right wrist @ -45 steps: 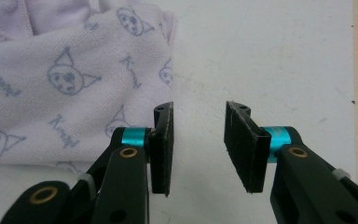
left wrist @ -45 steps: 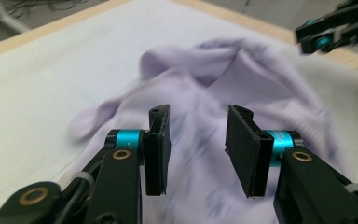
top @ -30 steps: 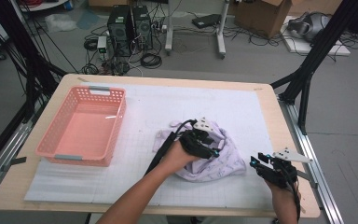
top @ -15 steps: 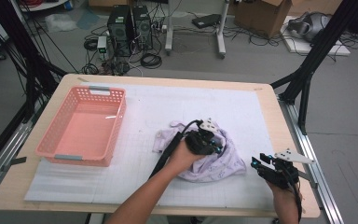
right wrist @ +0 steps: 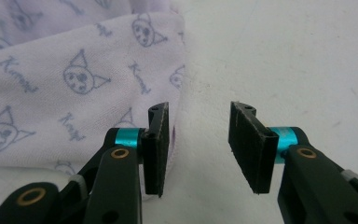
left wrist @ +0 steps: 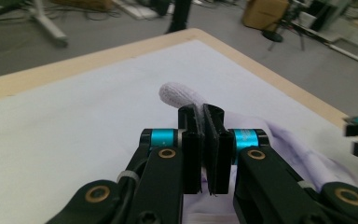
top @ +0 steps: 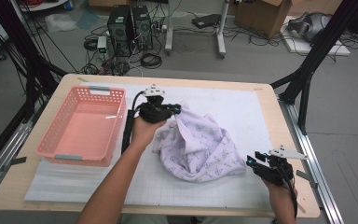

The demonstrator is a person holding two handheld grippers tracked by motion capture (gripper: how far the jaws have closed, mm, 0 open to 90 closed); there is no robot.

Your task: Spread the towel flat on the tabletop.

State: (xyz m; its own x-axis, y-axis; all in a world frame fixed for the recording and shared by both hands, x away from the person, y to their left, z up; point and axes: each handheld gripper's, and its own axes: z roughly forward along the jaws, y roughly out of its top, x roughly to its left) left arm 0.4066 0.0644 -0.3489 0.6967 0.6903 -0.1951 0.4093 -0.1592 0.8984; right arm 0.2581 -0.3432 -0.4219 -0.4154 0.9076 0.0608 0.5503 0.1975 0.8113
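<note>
High view: the lilac printed garment [top: 200,149] sits mid-frame on the white mat [top: 242,107], bunched, w/ one corner lifted up toward the upper-centre of the frame by the left gripper [top: 175,110]. The pink basket [top: 81,126] is at left of frame, apart from the cloth. The right gripper [top: 253,161] hangs low at lower right, just beside the cloth's right edge.

Left gripper view: jaws pressed together on a thin fold of the fabric [left wrist: 182,95]; a small rolled nub of cloth pokes out beyond the tips, centre frame. Only a narrow bit is caught, so IMO the main risk is slip-out: if the hand pulls up or sideways fast, the weight of the rest dragging on the mat could tug that fold free.

Right gripper view: the right gripper [right wrist: 198,144] has jaws spread wide, nothing between them. The garment [right wrist: 74,79] takes the upper left of frame, its hem next to the left jaw; bare mat [right wrist: 284,56] lies under the gap and the right jaw.

Risks here:
- Closing as it stands prob. grabs air or just skims the hem, since the edge isn't between the jaws.
- Pushing in w/o lifting could shove the edge into a wrinkle rather than catch it.
- Grabbing too deep may take two layers, so the piece won't spread flat.
- If the left lifts before the right has a hold, the cloth may swing away from the right jaws.
</note>
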